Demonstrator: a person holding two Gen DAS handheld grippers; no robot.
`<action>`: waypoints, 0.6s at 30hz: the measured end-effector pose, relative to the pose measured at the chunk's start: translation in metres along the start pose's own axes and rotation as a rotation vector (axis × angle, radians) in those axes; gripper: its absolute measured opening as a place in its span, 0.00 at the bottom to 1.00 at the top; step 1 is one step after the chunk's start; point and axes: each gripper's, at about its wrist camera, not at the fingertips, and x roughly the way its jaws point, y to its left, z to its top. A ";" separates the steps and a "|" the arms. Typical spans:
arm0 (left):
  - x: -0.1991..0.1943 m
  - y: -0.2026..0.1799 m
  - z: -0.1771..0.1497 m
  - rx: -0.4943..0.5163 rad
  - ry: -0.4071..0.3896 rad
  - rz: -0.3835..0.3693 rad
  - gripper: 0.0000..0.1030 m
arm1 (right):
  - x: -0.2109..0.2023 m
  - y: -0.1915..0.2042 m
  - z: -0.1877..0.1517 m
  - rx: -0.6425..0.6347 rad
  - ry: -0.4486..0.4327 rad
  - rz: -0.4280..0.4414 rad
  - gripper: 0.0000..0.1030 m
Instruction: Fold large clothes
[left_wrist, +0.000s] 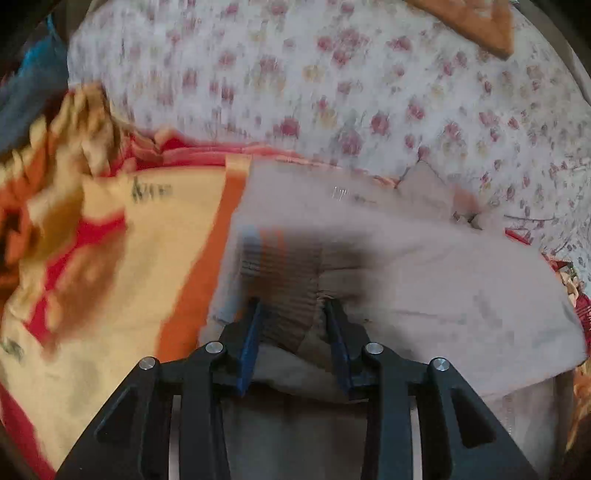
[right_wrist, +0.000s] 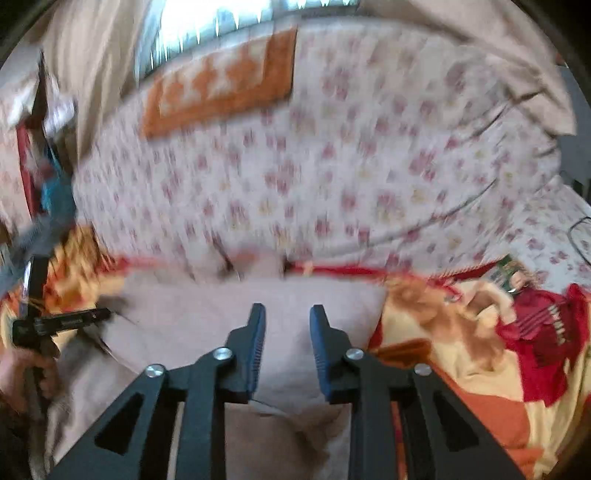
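Note:
A large beige garment (left_wrist: 424, 258) lies partly folded on a yellow, orange and red blanket (left_wrist: 140, 236). My left gripper (left_wrist: 291, 310) sits over its ribbed brown cuff or hem (left_wrist: 280, 280); the jaws stand a little apart with the fabric between them, and I cannot tell whether they grip it. In the right wrist view the same garment (right_wrist: 229, 314) lies under my right gripper (right_wrist: 287, 314), which is open and empty just above the cloth. The left gripper (right_wrist: 92, 317) also shows at the left edge of that view, held in a hand.
A floral bedsheet (left_wrist: 332, 92) covers the bed beyond the blanket (right_wrist: 461, 369). An orange patterned cloth (right_wrist: 221, 85) lies at the far side. A red garment with white lettering (right_wrist: 546, 332) lies at the right. A beige curtain (right_wrist: 92, 55) and a bright window are behind.

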 end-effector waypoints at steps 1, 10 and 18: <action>-0.003 -0.001 0.000 0.002 -0.012 0.003 0.31 | 0.024 0.002 -0.006 0.006 0.105 -0.039 0.25; 0.004 -0.016 -0.003 0.033 0.035 -0.050 0.71 | 0.062 -0.014 -0.027 0.081 0.283 -0.016 0.29; -0.060 -0.024 0.030 -0.005 -0.355 -0.073 0.55 | 0.014 -0.007 0.036 0.086 -0.052 -0.150 0.29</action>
